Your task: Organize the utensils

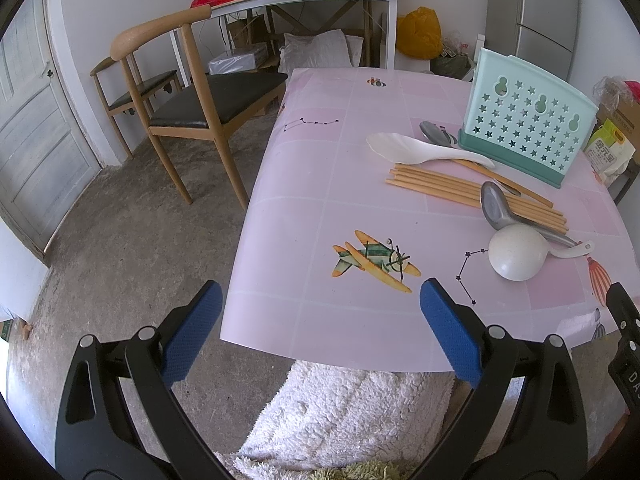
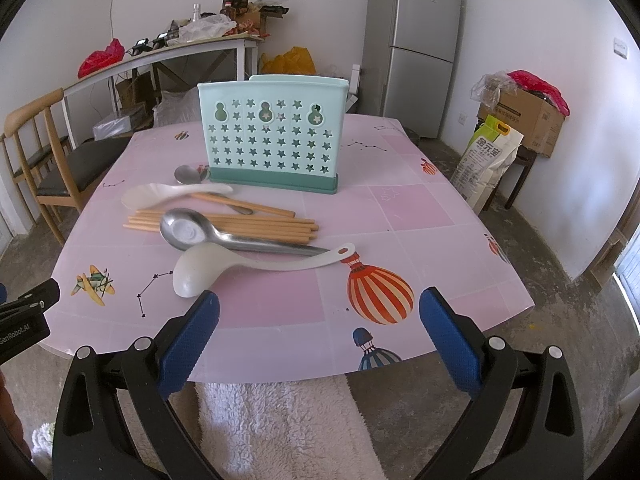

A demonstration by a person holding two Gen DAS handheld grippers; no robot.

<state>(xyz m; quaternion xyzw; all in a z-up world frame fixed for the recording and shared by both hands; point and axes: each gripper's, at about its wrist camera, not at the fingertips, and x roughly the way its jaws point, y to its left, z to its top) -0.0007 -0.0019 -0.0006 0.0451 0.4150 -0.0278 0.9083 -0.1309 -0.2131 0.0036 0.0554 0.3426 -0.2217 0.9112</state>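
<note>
Right wrist view: both the right gripper [image 2: 319,334] and left gripper [image 1: 320,330] hang spread wide and empty, short of the utensils, probably because nothing is chosen. The wooden chopsticks [image 2: 224,222] and white plastic ladle [image 2: 224,266] lie before the mint-green star-perforated plastic holder [image 2: 272,140], ready for loading.

Light: we see a bright room lit by soft daylight.
Glare: the pink table [image 2: 420,208] shines pale near its front edge.
Shadows: soft and faint under the utensils.
Sharpness: both pictures look clear.
Edges: straight lines bend, and the corners go black.
</note>
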